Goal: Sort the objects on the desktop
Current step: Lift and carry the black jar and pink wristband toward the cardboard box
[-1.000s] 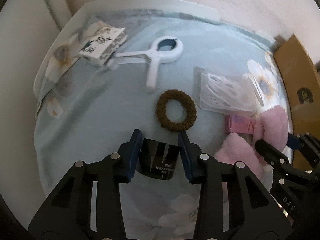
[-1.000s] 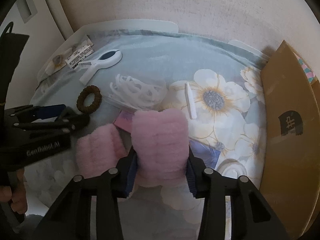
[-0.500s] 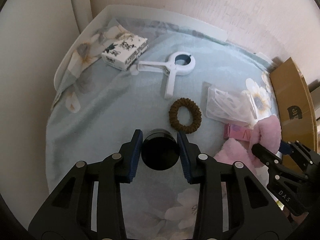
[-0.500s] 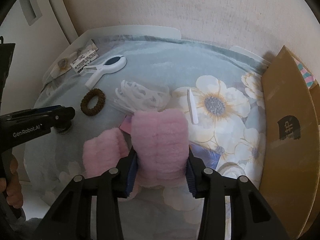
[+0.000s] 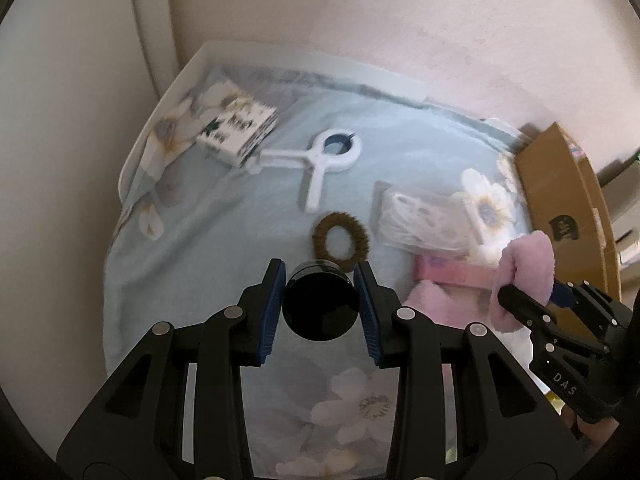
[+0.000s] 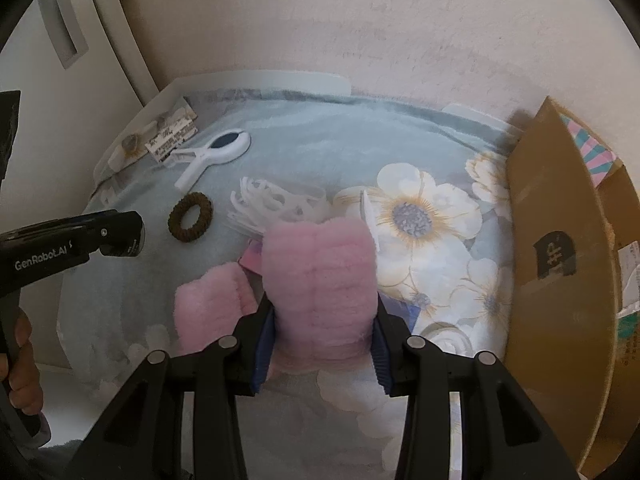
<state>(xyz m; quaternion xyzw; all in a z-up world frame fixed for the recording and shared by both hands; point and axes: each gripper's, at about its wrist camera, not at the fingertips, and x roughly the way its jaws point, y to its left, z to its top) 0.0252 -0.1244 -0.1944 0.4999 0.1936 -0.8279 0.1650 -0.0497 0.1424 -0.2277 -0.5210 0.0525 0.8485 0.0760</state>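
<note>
The left gripper [image 5: 320,308] has its two fingers pressed on the sides of a small black jar [image 5: 319,305], one blue pad on each side, so the round jar cannot roll or slip out. The jar is up off the blue flowery cloth [image 5: 224,232], just in front of the brown hair ring [image 5: 340,241]. Its flat dark end faces the camera, so its long way runs forward along the fingers, toward the hair ring and the wall. The right gripper [image 6: 323,316] is closed on a fluffy pink headband [image 6: 320,284] — the soft fluff bulges up between the pads, so I think the squeeze is firm. One fat part stands up in the grip and another part [image 6: 208,312] flops down to the left onto the cloth, so the band's long way goes across, left to right. Both things look held up so they can be carried, likely to the brown cardboard box [image 6: 560,264] at the right edge of the table. Still lying flat on the cloth are the white clip [image 5: 324,158], its legs spread toward the left and the near side, the little printed box [image 5: 236,128] near the far left corner, and a clear bag of white plastic bits [image 5: 420,220] — none of them touching a gripper.
</note>
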